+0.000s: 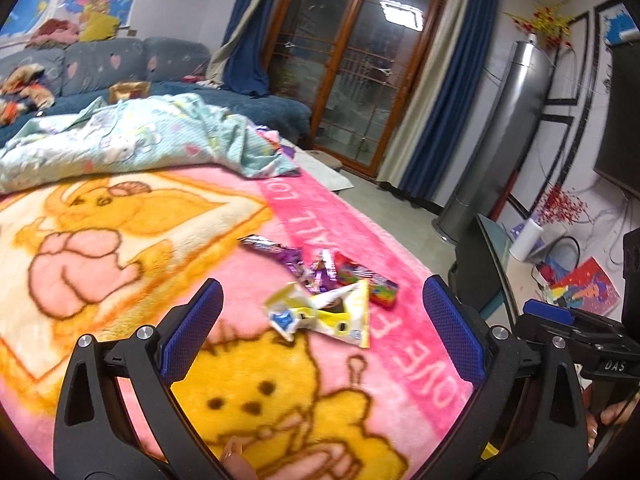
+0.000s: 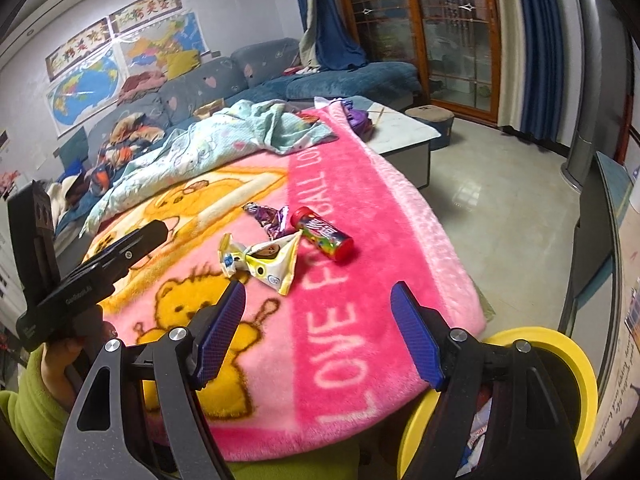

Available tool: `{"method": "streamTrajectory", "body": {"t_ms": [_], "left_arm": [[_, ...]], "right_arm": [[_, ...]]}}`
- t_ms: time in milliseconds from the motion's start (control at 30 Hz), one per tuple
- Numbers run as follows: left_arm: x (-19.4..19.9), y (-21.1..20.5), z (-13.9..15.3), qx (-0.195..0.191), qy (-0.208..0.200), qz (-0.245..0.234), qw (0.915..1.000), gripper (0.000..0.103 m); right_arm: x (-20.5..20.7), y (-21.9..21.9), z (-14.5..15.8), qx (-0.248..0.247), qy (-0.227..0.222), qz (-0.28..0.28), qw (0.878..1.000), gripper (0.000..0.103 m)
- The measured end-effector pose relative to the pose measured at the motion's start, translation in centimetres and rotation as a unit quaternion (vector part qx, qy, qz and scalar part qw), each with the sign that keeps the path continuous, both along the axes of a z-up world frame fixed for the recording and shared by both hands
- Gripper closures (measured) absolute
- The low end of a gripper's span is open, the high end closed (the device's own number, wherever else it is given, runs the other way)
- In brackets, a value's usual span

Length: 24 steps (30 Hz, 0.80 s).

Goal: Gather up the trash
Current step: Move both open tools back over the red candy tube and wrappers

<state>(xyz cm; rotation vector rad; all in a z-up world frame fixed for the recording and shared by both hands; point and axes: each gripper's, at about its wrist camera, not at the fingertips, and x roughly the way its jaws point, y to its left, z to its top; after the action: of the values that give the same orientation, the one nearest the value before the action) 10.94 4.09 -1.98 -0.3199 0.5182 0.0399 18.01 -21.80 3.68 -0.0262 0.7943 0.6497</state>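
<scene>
Left wrist: crinkled foil wrappers point(image 1: 320, 304), cylindrical candy tube point(image 1: 366, 282) on fuzzy blanket point(image 1: 120, 264).

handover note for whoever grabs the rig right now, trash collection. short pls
Left gripper: open, empty, hovering over the yellow-white wrapper.
Right gripper: open, empty, above the pink blanket near its front edge.
Trash, all loose together on the blanket: yellow-white wrapper, purple foil wrapper behind it, red candy tube lying on its side to the right.
Yellow-rimmed bin sits below the right gripper, off the blanket's edge; some scraps inside.
Done: none of these three picked up.
Left: grab each, drop in bin.
</scene>
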Motion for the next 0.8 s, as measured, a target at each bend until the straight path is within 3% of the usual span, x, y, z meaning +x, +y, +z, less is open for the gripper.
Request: {"method": "streamTrajectory", "body": {"t_ms": [300, 800], "left_arm": [[1.0, 3.4, -2.6, -0.029, 0.033, 0.028, 0.9986, 0.011], [4.5, 4.3, -5.7, -0.094, 0.071, 0.003, 0.993, 0.015]], "right_arm": [[2.8, 3.1, -0.7, -0.016, -0.003, 0.015, 1.0, 0.03], [10.2, 8.0, -5.9, -0.126, -0.013, 0.04, 0.991, 0.031]]}}
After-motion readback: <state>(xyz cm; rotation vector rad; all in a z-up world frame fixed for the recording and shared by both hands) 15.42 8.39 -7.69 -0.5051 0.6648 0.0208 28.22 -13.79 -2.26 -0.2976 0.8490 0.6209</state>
